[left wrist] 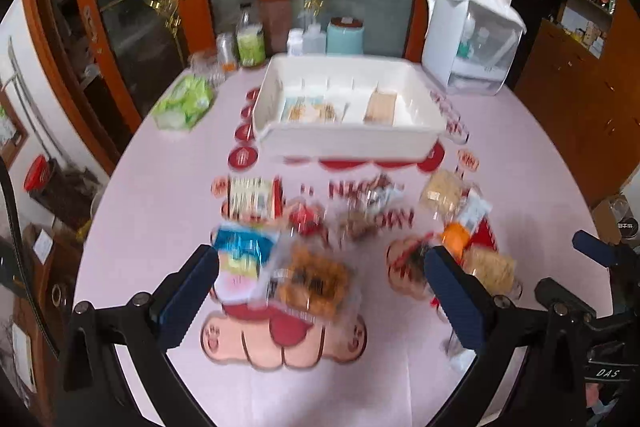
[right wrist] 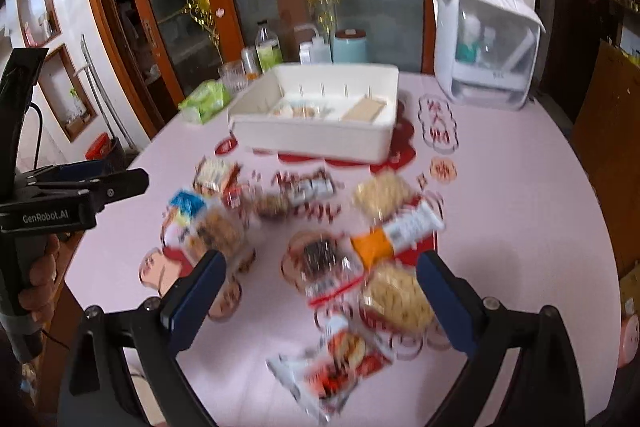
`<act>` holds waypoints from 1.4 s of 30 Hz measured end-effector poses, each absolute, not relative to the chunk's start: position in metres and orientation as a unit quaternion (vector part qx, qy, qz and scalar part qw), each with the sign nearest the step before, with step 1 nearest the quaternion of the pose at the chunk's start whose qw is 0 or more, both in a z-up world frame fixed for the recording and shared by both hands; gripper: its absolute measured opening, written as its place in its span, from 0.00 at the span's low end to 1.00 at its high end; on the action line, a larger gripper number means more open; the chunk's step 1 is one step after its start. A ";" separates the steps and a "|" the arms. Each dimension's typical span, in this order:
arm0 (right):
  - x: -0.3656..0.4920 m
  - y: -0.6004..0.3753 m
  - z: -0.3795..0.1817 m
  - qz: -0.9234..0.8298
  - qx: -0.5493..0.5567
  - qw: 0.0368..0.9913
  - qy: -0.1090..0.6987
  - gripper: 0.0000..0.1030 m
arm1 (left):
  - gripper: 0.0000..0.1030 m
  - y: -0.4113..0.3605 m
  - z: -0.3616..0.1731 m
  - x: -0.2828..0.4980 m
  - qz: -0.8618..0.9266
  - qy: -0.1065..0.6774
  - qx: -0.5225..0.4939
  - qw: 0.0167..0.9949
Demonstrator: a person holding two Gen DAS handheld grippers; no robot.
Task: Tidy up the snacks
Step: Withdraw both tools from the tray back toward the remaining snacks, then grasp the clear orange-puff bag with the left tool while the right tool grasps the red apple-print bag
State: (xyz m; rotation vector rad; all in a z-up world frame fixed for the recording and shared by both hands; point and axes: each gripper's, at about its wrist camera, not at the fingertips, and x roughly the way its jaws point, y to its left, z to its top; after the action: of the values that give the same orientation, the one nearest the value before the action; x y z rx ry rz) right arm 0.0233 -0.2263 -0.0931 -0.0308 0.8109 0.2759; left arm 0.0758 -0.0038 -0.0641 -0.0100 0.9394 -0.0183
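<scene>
Both grippers hang above the near part of the pink table (left wrist: 152, 195), and both views are blurred. The left gripper (left wrist: 320, 281) has its fingers spread wide and holds nothing. The right gripper (right wrist: 320, 281) is also spread and empty. The snack packets (right wrist: 320, 227) lie scattered between the grippers and the white divided tray (left wrist: 344, 143), which stands farther away with a few packets inside.

A green tissue pack (left wrist: 184, 103), bottles (left wrist: 250, 37) and a white appliance (left wrist: 472, 41) stand behind.
</scene>
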 end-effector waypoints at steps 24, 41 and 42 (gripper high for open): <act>0.029 -0.251 -0.240 0.115 0.123 0.802 0.573 0.85 | 1.00 0.028 -0.225 0.094 0.033 0.611 -0.223 0.759; 0.056 -0.259 -0.241 0.104 0.232 0.764 0.593 0.85 | 1.00 0.054 -0.252 0.146 0.173 0.595 -0.357 0.699; 0.058 -0.259 -0.242 0.101 0.239 0.761 0.595 0.85 | 1.00 0.055 -0.253 0.148 0.179 0.596 -0.353 0.698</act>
State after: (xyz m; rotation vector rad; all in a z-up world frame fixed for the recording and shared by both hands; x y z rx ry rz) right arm 0.0582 -0.2588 -0.2423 0.5191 1.2962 0.2191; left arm 0.1479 0.0549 -0.2532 -0.7879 1.3294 0.3988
